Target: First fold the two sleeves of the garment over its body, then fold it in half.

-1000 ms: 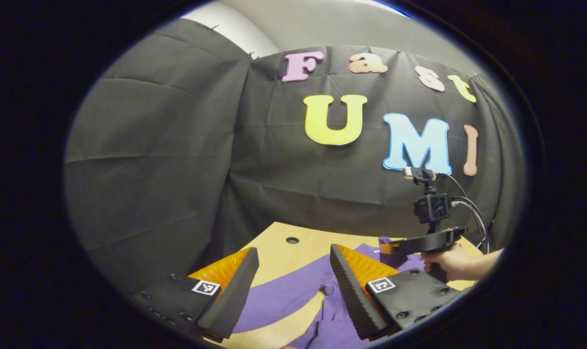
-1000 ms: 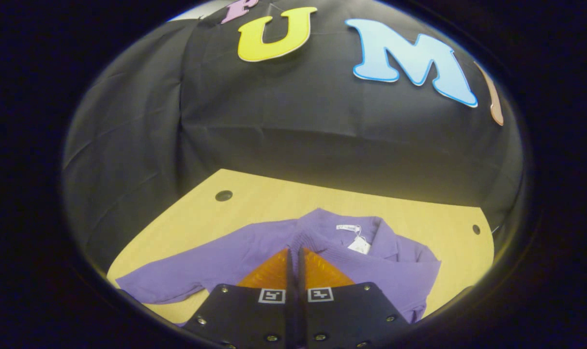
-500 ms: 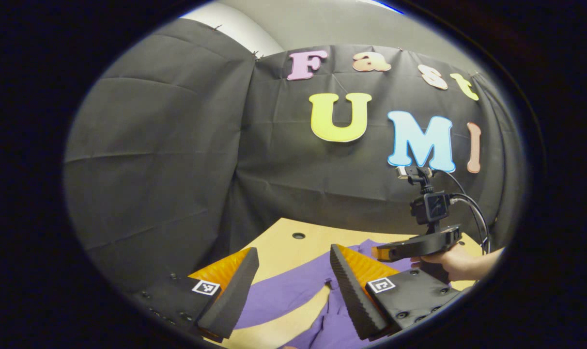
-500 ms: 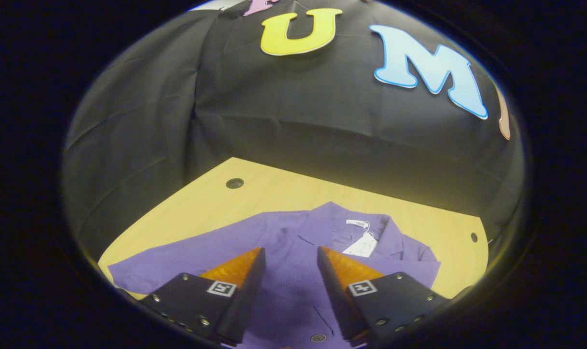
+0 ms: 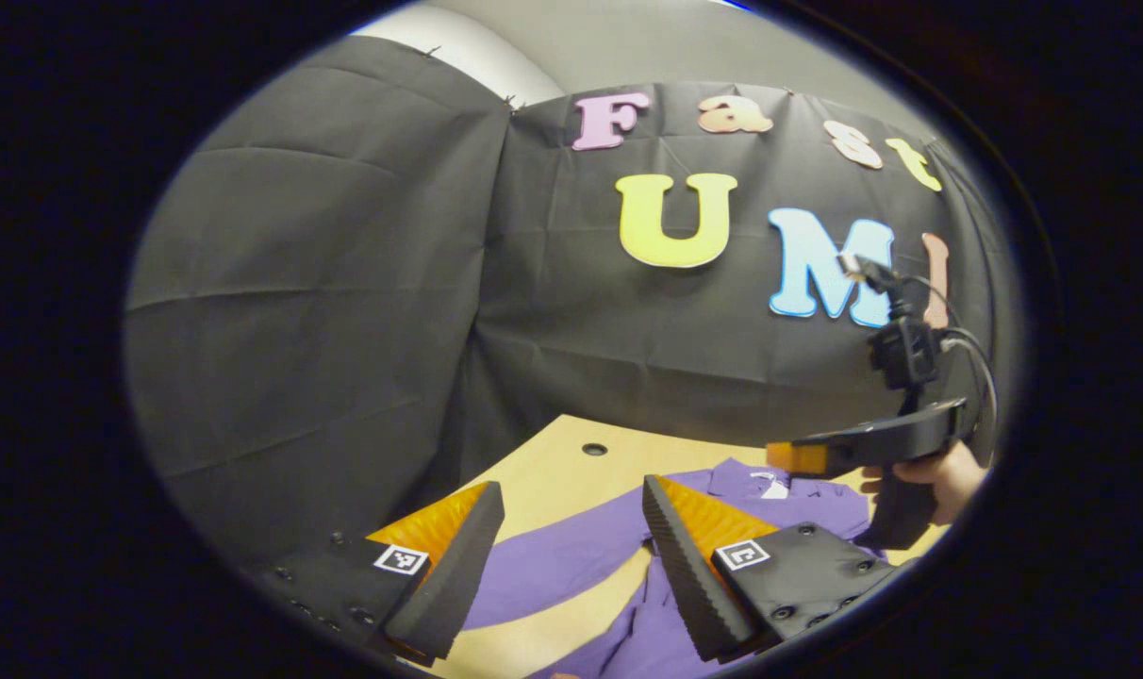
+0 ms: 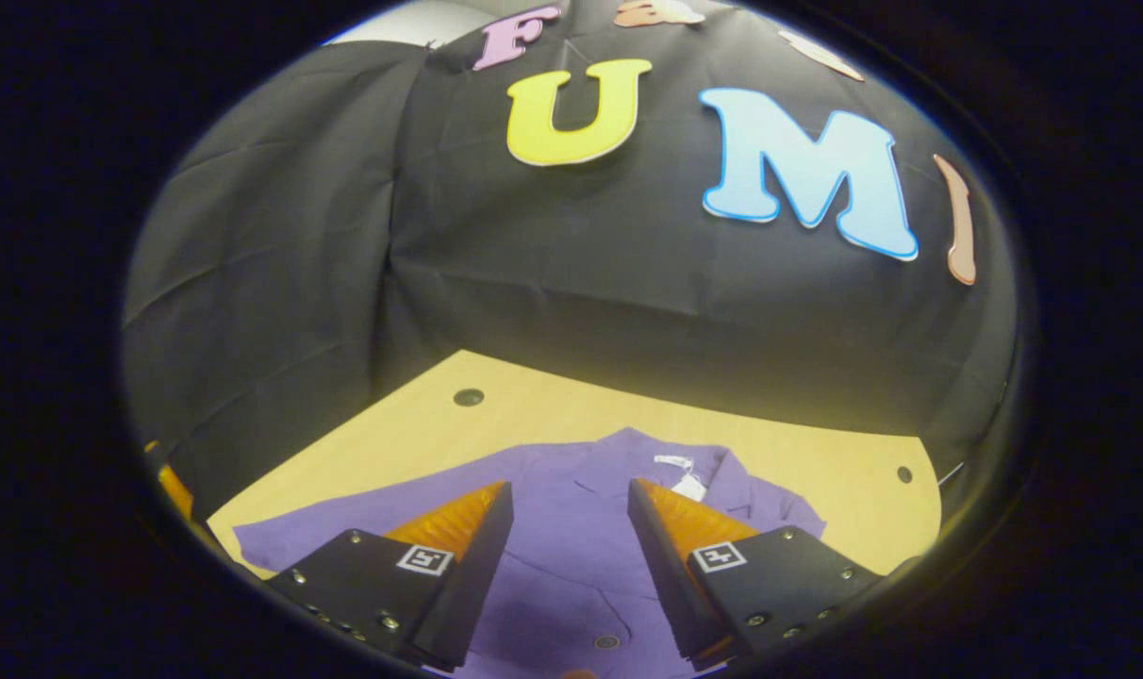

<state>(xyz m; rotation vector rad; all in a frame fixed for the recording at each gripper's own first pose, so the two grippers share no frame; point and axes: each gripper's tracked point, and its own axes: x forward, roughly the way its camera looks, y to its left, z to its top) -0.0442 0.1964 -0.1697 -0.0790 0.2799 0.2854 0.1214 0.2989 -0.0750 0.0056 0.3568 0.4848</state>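
A purple collared shirt (image 6: 571, 514) lies on the wooden table (image 6: 553, 415), collar toward the far wall, a white tag (image 6: 689, 487) at its neck. One sleeve (image 6: 345, 519) stretches out to the left in the right gripper view. My right gripper (image 6: 564, 547) hangs open above the shirt's body with nothing between its fingers. In the left gripper view my left gripper (image 5: 567, 556) stands open over the spread sleeve (image 5: 553, 566), holding nothing. The right gripper (image 5: 864, 443) shows there at the right, held by a hand (image 5: 939, 471) above the shirt.
The table has small round holes (image 6: 468, 397) near its back corners (image 6: 903, 474). Black cloth walls close in the back and the left. Cables (image 5: 968, 358) trail from the camera mounted on the right gripper.
My right gripper opened, let the right sleeve drop onto the shirt's body, then rose and drew back. The left gripper stayed almost still.
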